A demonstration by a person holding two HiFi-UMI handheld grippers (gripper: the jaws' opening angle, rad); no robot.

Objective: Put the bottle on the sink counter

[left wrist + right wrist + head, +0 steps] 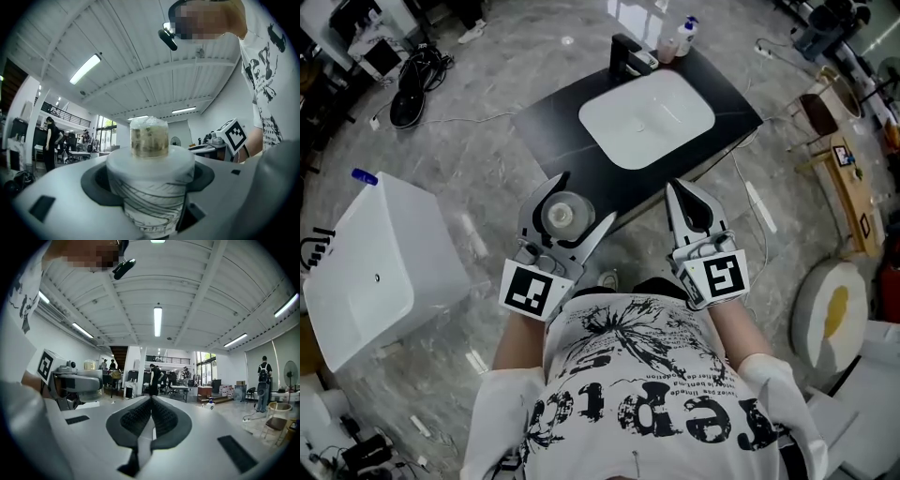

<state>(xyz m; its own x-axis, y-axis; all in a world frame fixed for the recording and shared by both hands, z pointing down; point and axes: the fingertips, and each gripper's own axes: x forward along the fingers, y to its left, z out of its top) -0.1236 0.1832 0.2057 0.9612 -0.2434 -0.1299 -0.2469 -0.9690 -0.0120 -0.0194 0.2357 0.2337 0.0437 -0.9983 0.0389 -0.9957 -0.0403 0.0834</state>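
The bottle [561, 214] is white with a round cap and dark line markings on its body [150, 164]. My left gripper [584, 200] is shut on it, with a jaw on each side of the body [150, 192]. The gripper is held close to the person's chest, in front of the near edge of the black sink counter [553, 122]. My right gripper [673, 188] is beside it on the right, jaws pressed together with nothing between them [151, 401]. In the right gripper view, the left gripper [77, 383] shows with the bottle [90, 364] standing up out of it.
A white basin [647, 117] is set into the counter, with a dark faucet [628, 56] and small bottles [682, 36] at its far edge. A white tub [375, 272] stands on the floor at left. Wooden furniture [848, 178] and a round white and yellow object [830, 314] are at right.
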